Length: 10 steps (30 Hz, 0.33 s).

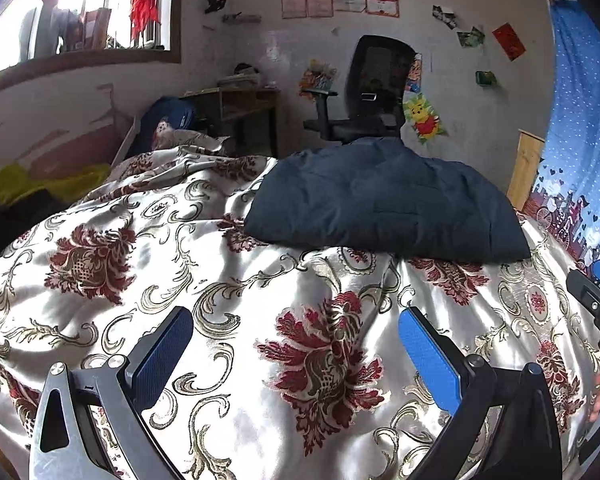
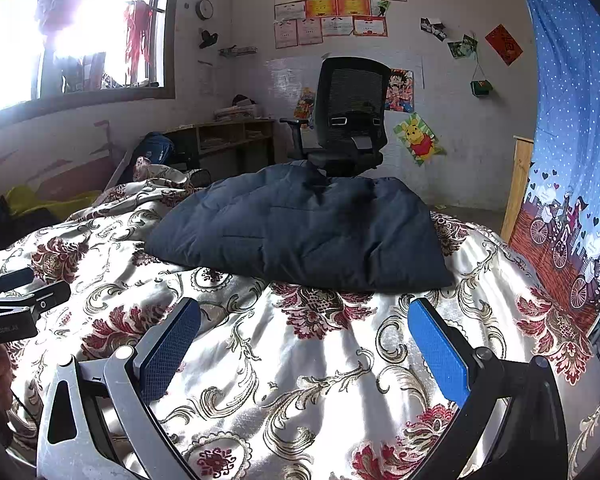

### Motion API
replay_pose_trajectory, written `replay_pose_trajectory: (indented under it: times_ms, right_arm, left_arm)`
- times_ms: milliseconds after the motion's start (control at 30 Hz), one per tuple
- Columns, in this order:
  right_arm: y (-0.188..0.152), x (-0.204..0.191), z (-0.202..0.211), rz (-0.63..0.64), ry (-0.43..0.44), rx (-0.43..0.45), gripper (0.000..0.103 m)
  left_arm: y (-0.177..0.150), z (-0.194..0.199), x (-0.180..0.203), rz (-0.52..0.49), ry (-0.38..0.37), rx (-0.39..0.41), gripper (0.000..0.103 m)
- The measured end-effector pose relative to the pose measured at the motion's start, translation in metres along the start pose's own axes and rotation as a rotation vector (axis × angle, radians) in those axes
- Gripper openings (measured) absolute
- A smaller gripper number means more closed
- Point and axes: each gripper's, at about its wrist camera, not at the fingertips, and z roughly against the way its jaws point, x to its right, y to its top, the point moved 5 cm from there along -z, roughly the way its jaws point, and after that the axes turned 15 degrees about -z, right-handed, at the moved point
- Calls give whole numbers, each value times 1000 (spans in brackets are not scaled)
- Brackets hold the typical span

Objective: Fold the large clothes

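here, folded dark jacket on floral bedspread, left hand-held gripper wide, right hand-held gripper wide, both empty

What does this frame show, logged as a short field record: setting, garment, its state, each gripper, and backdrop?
setting: bed covered by a floral satin bedspread
garment: dark navy padded jacket, lying on the bedspread ahead of both grippers
garment state: already in a compact folded bundle; nothing grips it
left gripper: open, empty, over the bedspread, short of the jacket
right gripper: open, empty, over the bedspread, short of the jacket
backdrop: black office chair behind the jacket, blue curtain at right
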Motion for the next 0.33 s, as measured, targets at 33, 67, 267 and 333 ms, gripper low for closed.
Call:
replay_pose_trajectory:
  times_ms: [33,67,267,333]
  right_arm:
    - [0,0,0,0,0,0,102]
    - [0,0,0,0,0,0,102]
    - [-1,0,0,0,-2,0,102]
    - [0,0,0,-1,-1,0,102]
  left_arm:
    - [0,0,-1,0,5,-1,103]
    - [0,-1,-1,-1,7,-2,103]
    - [0,0,-2,-5,15,0,103]
    - [-1,-1,-2,-7,14,-2,103]
